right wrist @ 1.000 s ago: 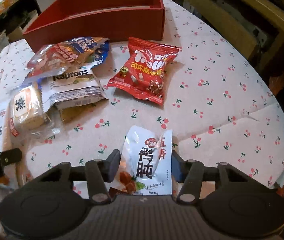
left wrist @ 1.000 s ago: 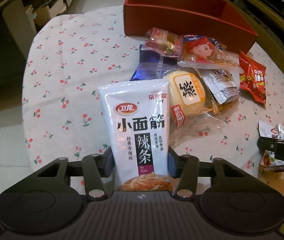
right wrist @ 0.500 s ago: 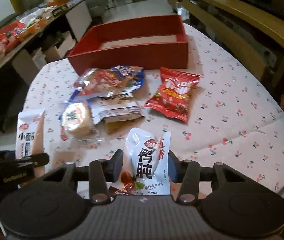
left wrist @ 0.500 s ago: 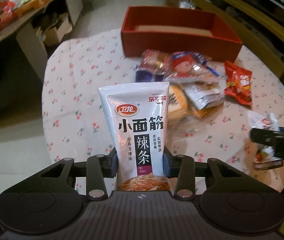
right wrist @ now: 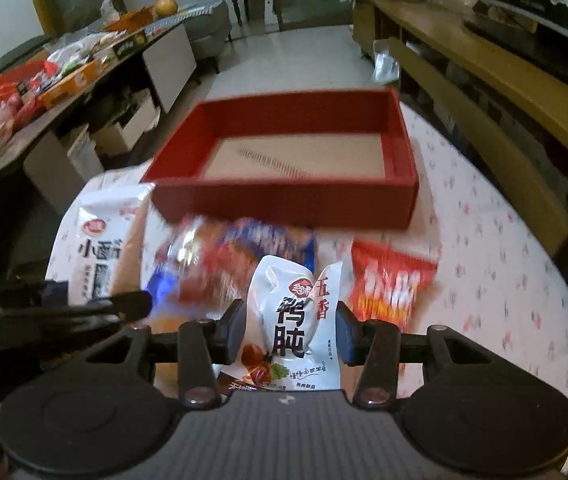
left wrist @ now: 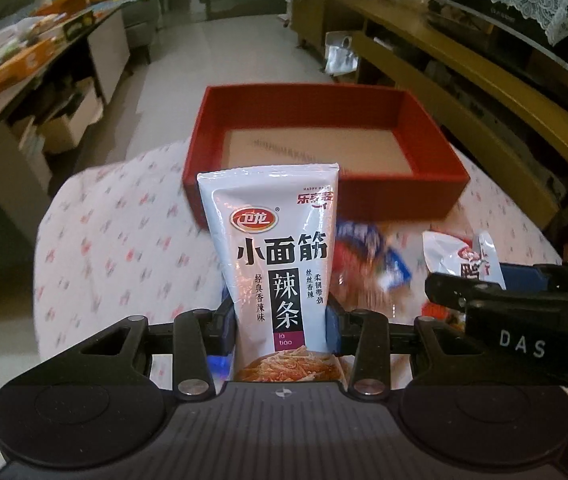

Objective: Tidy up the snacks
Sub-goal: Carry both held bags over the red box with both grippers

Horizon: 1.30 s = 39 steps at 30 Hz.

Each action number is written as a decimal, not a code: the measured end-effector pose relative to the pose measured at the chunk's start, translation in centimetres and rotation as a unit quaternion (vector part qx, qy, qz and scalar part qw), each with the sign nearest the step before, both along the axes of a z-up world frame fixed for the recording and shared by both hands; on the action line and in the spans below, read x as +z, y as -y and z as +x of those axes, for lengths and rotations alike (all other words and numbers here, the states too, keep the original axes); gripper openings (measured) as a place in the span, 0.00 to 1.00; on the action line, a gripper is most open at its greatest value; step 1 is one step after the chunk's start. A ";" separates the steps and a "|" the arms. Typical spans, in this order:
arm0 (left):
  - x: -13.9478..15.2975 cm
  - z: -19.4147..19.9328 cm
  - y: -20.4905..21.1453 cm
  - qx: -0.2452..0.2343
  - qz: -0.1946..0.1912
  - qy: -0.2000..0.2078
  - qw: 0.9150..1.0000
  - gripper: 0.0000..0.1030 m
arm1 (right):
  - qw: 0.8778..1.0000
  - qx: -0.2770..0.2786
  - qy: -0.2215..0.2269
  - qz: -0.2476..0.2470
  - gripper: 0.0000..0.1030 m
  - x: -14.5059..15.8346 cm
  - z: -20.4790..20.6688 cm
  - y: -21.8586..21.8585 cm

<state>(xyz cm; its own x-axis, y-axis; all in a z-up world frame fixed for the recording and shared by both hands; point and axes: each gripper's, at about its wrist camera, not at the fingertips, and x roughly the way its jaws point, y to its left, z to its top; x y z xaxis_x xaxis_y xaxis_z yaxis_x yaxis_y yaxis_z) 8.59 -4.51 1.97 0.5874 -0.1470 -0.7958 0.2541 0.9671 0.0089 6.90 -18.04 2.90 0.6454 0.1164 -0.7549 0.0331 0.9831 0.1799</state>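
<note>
White and glossy, the tall plastic latiao snack pouch (left wrist: 274, 264) stands upright in the left tool (left wrist: 280, 324), its long axis pointing away from the camera toward the red rectangular cardboard box (left wrist: 323, 196); the tool's two fingers are clamped on the pouch's lower part, one on each side edge. The right tool (right wrist: 287, 336) is likewise closed on a smaller white plastic duck-gizzard packet (right wrist: 297, 320), also held upright with its top toward the box, above the desk covered in a white cherry-print cloth (right wrist: 503, 280).

From the left wrist, the box's pale floor shows bare, and the right tool with its packet appears at the right edge. From the right wrist, a red crinkly snack bag (right wrist: 393, 280) lies on the cloth just right of the held packet, and a blurred heap of blue and red wrappers (right wrist: 236, 260) lies between the packets and the box's near wall; the left wrist view shows only a corner of that heap.
</note>
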 end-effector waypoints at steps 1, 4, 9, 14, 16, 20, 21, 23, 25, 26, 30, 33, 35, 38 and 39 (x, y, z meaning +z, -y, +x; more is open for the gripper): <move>0.0 0.8 0.2 0.000 -0.003 0.001 1.000 0.48 | 1.000 -0.001 0.002 0.001 0.54 0.1 0.6 0.2; 0.3 3.1 0.9 -0.001 -0.010 0.006 1.000 0.48 | 1.000 -0.004 0.014 -0.002 0.54 0.9 3.1 0.8; 0.4 6.6 2.0 -0.002 -0.008 0.017 1.000 0.48 | 1.000 -0.007 0.024 -0.012 0.54 1.3 7.2 1.6; 0.4 9.6 2.9 0.000 -0.002 0.026 1.000 0.47 | 0.999 -0.006 0.025 -0.021 0.54 1.1 10.8 2.3; 0.4 10.7 3.1 0.003 0.001 0.032 0.999 0.47 | 0.999 -0.006 0.029 -0.025 0.54 1.0 12.1 2.4; 0.4 12.9 3.6 0.006 0.003 0.044 0.999 0.47 | 0.999 -0.006 0.033 -0.031 0.54 0.5 14.4 2.7; 0.2 13.3 3.7 0.006 0.006 0.047 0.999 0.47 | 0.999 -0.006 0.033 -0.034 0.54 0.1 15.1 2.8; -0.3 14.2 4.1 0.007 0.010 0.047 0.999 0.47 | 0.999 -0.007 0.030 -0.037 0.54 -0.6 16.2 3.1; -1.1 15.1 4.3 0.007 0.015 0.044 0.999 0.47 | 0.999 -0.006 0.029 -0.038 0.54 -1.3 17.1 3.3; -1.4 15.5 4.4 0.007 0.016 0.043 0.999 0.47 | 0.999 -0.006 0.027 -0.040 0.54 -1.7 17.6 3.4; -3.5 16.5 4.5 0.009 0.027 0.025 0.999 0.47 | 0.999 -0.005 0.015 -0.045 0.54 -3.5 18.9 3.3; -4.8 16.8 4.3 0.010 0.038 0.010 0.999 0.47 | 0.999 0.000 0.006 -0.046 0.54 -4.7 19.5 3.0; -5.2 16.9 4.2 0.011 0.045 0.004 0.999 0.47 | 0.999 0.005 0.001 -0.052 0.54 -5.3 19.7 2.7; -5.6 16.8 4.1 0.011 0.051 -0.007 0.999 0.47 | 0.998 0.013 -0.009 -0.060 0.54 -5.9 19.7 2.5; -5.7 16.7 4.0 0.012 0.050 -0.013 0.999 0.47 | 0.998 0.014 -0.013 -0.061 0.54 -6.1 19.7 2.4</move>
